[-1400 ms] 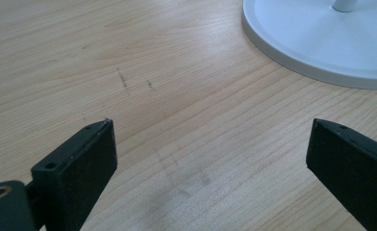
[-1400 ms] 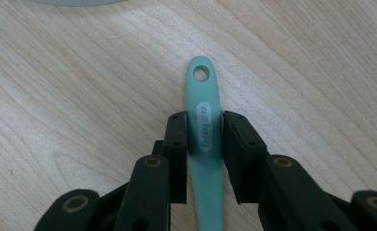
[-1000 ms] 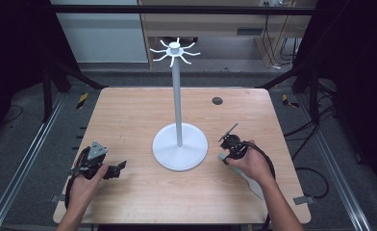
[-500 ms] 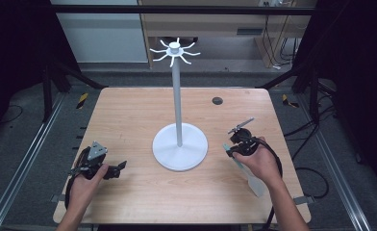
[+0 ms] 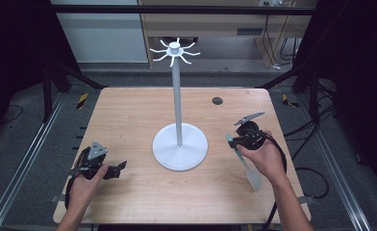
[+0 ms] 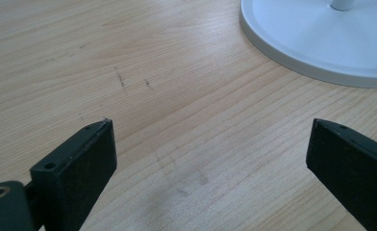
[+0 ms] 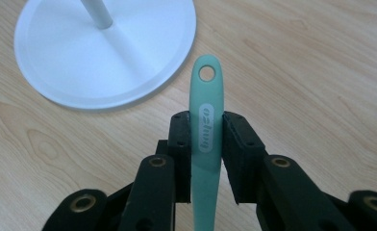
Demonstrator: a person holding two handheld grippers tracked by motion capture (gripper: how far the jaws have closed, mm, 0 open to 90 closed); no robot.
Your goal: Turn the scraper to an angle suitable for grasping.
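Two grippers are in your hands at the wooden table [image 5: 129, 120]. Your right gripper [image 7: 206, 132] has its jaws pressed on the handle of a mint-green spatula [image 7: 207, 139], and the end with the hanging hole points toward the white stand base [image 7: 105, 53]. In the high view the right gripper [image 5: 248, 137] is just beside the round base [image 5: 180, 147] of the white hanging stand [image 5: 176, 86] (on its right side), and the pale blade of the spatula [image 5: 251, 175] goes back under your hand, above the table. Your left gripper [image 6: 210, 159] has its jaws wide apart with nothing between them, low over the bare wood, with the edge of the base near. In the high view the left gripper [image 5: 100, 166] sits near the table's front left corner, well apart from the stand.
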